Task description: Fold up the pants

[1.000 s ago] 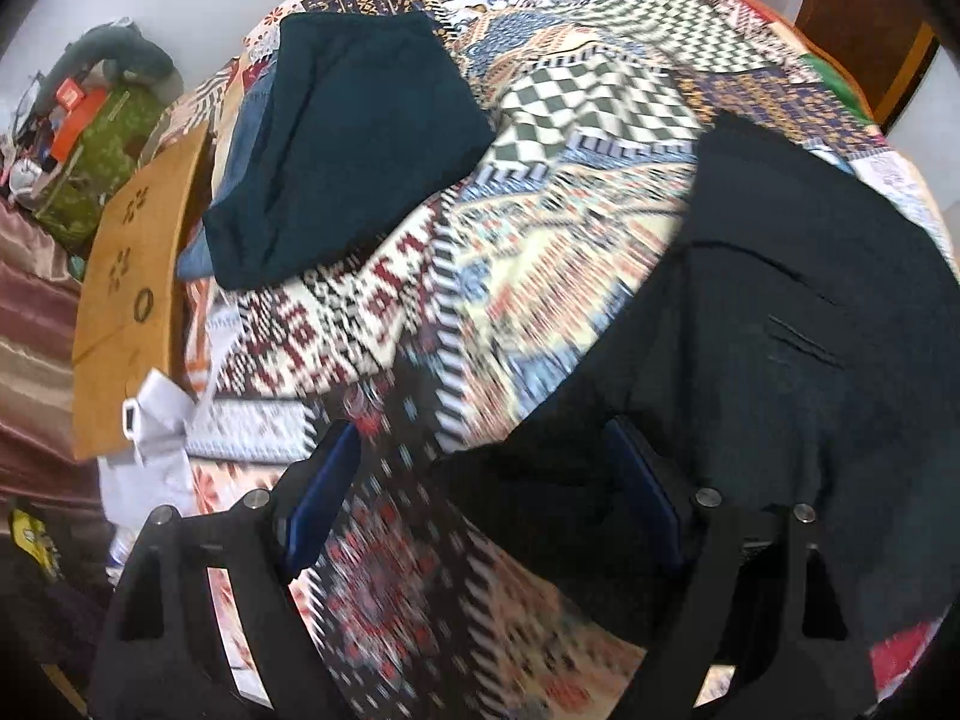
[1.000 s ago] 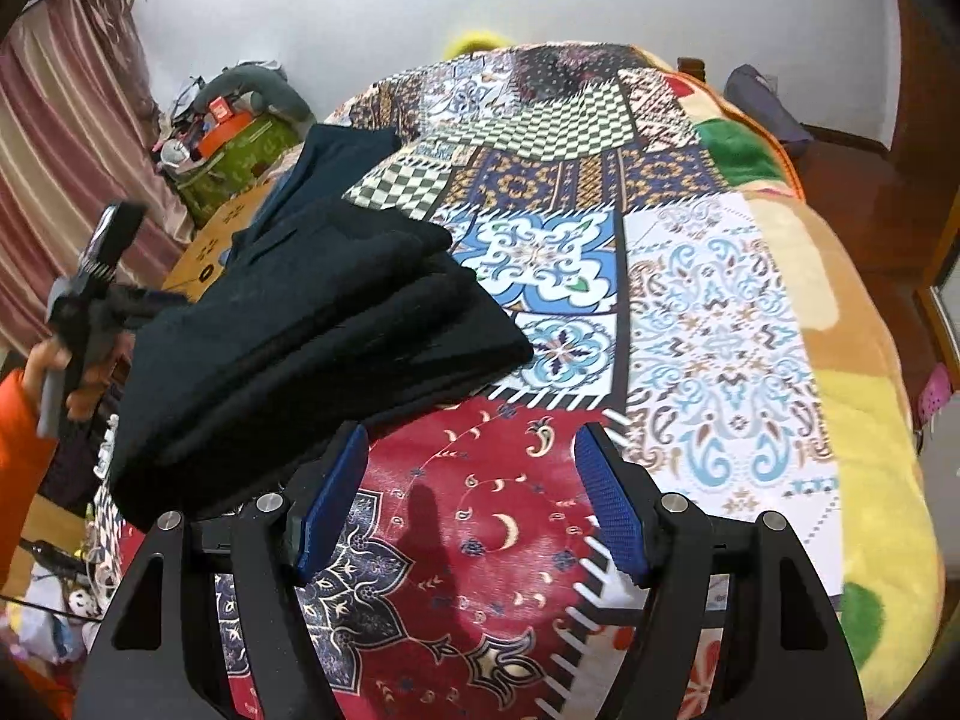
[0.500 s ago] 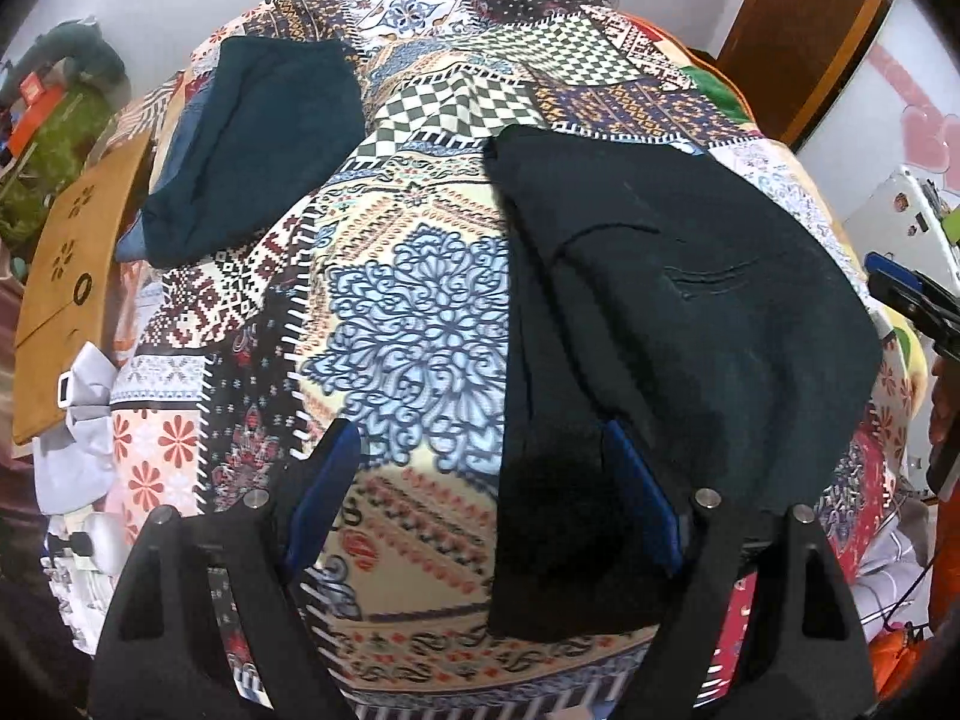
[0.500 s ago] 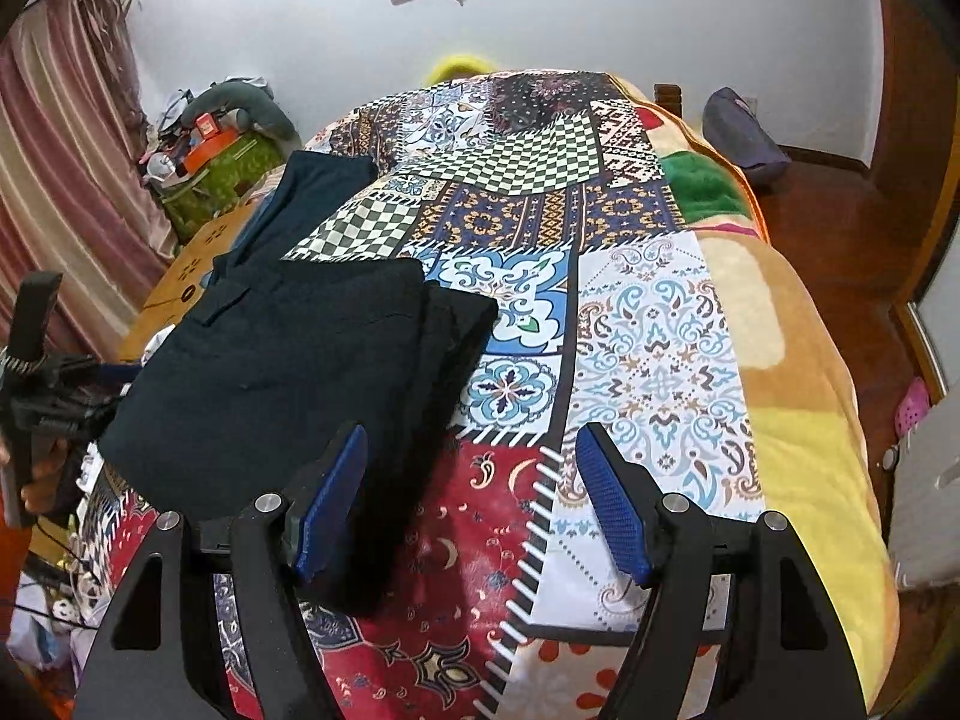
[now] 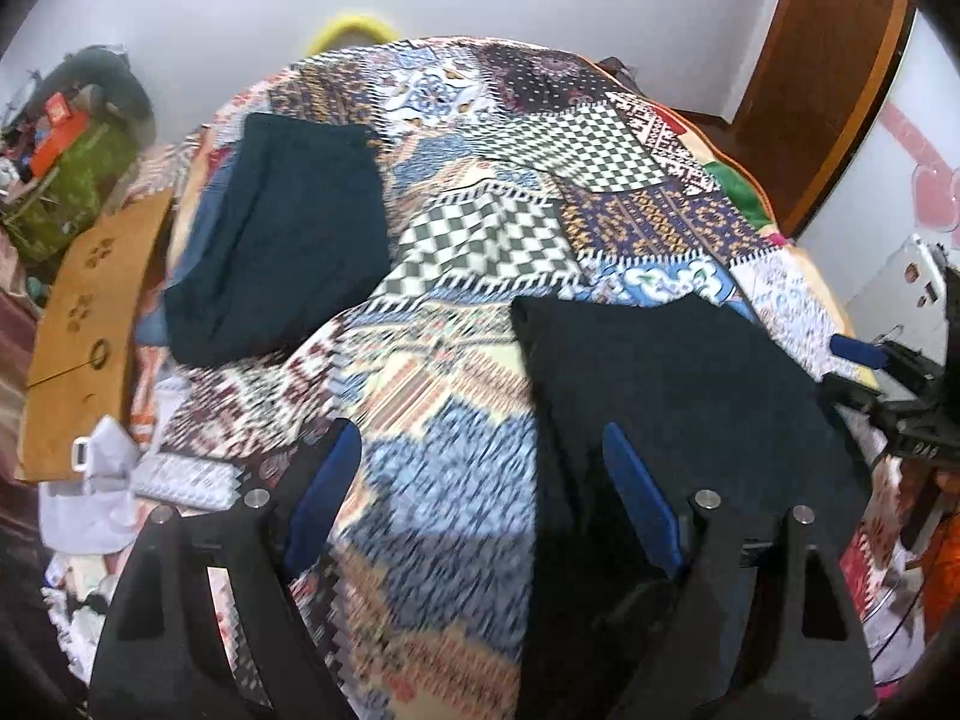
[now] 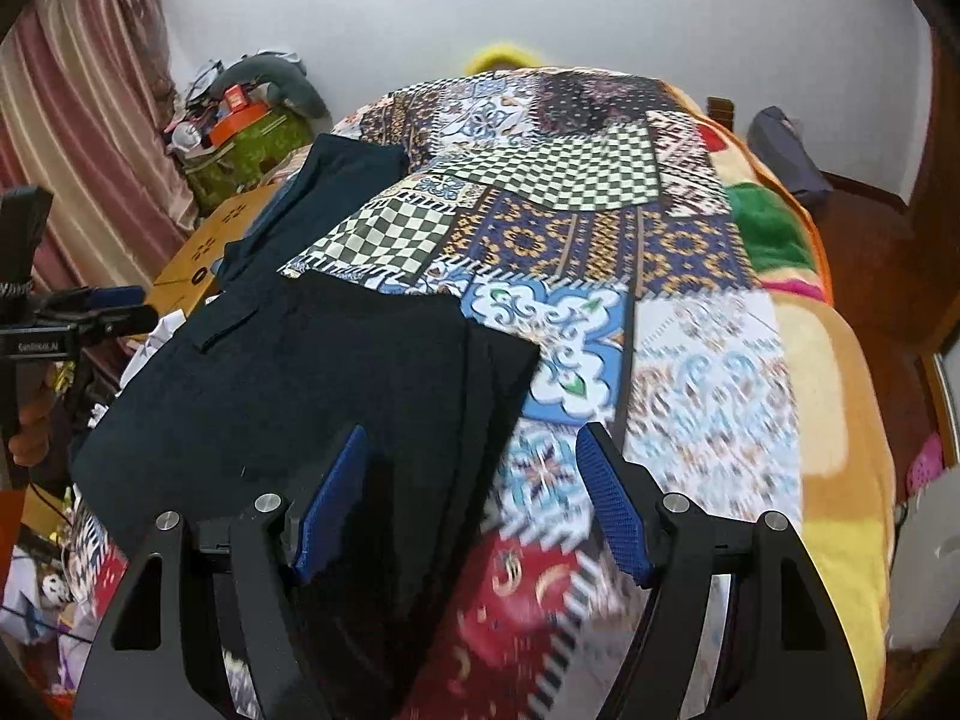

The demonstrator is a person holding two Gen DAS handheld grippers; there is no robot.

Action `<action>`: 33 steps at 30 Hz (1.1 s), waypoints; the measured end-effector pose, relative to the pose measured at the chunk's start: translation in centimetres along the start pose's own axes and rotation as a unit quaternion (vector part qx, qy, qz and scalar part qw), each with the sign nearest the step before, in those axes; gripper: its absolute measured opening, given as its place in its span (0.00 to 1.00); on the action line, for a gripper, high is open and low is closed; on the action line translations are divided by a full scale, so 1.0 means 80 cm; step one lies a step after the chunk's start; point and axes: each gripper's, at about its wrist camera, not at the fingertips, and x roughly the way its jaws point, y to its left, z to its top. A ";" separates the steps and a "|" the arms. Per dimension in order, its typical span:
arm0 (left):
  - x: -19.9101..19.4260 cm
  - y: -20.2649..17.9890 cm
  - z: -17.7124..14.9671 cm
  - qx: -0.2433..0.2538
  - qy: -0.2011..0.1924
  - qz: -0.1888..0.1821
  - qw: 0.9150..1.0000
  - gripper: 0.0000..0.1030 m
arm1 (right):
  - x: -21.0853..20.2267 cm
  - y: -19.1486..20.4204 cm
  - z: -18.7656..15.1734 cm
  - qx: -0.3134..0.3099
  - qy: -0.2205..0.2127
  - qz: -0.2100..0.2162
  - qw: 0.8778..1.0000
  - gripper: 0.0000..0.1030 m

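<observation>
The black pants lie folded flat on the patchwork bedspread, one back pocket facing up. My right gripper hovers open above their right edge, its left finger over the cloth, nothing between the pads. In the left wrist view the same pants lie to the right. My left gripper is open above their left edge and holds nothing. Each gripper shows in the other's view: the left gripper at the bed's left side, the right gripper at its right side.
A dark teal folded garment lies on the bed beyond the pants, to the left. A brown cardboard box and a green bag with clutter stand left of the bed. A wooden door is at the right.
The pants, bunched and raised a second ago, now lie flat and folded on the bed. Both grippers have drawn back from them, and the left one has risen and tilted up.
</observation>
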 end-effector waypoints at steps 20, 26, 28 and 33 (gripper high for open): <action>0.103 -0.037 0.030 0.028 0.103 -0.104 0.989 0.46 | 0.113 -0.022 0.037 0.022 0.115 0.115 0.986 0.40; 0.077 -0.059 0.029 0.067 0.070 -0.066 0.993 0.39 | 0.090 -0.007 0.041 -0.012 0.077 0.099 0.992 0.22; 0.062 -0.069 0.031 0.094 0.046 -0.051 0.993 0.37 | 0.072 0.002 0.042 -0.033 0.044 0.092 0.994 0.18; 0.026 -0.088 0.038 0.136 -0.005 -0.028 0.990 0.34 | 0.040 0.009 0.046 -0.050 -0.007 0.083 0.995 0.17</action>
